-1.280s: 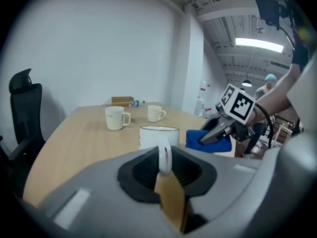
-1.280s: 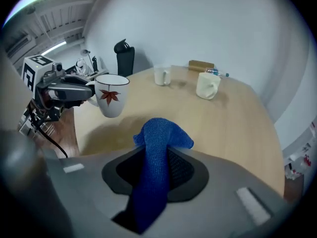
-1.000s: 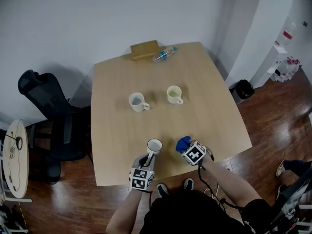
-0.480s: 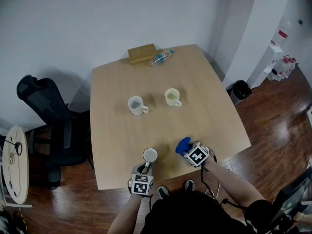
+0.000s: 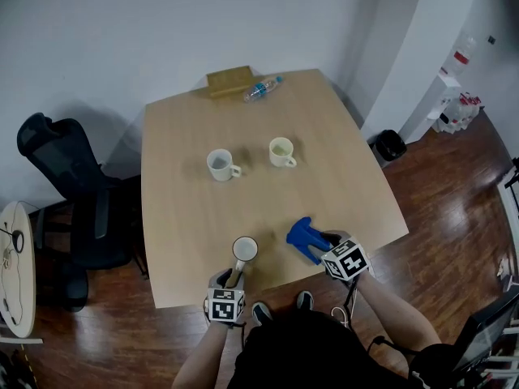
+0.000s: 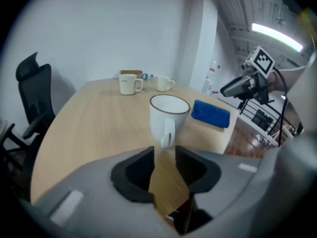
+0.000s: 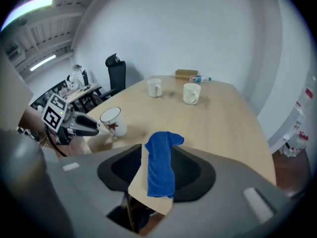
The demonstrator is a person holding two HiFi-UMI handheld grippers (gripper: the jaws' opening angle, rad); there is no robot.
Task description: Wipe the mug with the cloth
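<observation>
A white mug (image 5: 244, 250) with a red leaf print (image 7: 113, 125) stands upright near the table's front edge. Its handle points at my left gripper (image 5: 235, 276), whose tips are shut on the handle (image 6: 167, 133). A blue cloth (image 5: 306, 237) lies bunched on the table to the right of the mug. In the right gripper view the cloth (image 7: 161, 167) lies between the jaws of my right gripper (image 7: 158, 155), which are opening, with the pads off it. In the head view my right gripper (image 5: 328, 241) sits at the cloth's near end.
Two more pale mugs (image 5: 220, 164) (image 5: 281, 151) stand mid-table. A plastic bottle (image 5: 261, 88) and a wooden box (image 5: 228, 81) lie at the far edge. A black office chair (image 5: 65, 185) is left of the table (image 5: 178, 217); a dark bin (image 5: 390, 145) stands at the right.
The right jaws have spread and let go of the cloth, which now lies stretched on the table. The mug has shifted slightly left along the front edge with the left gripper.
</observation>
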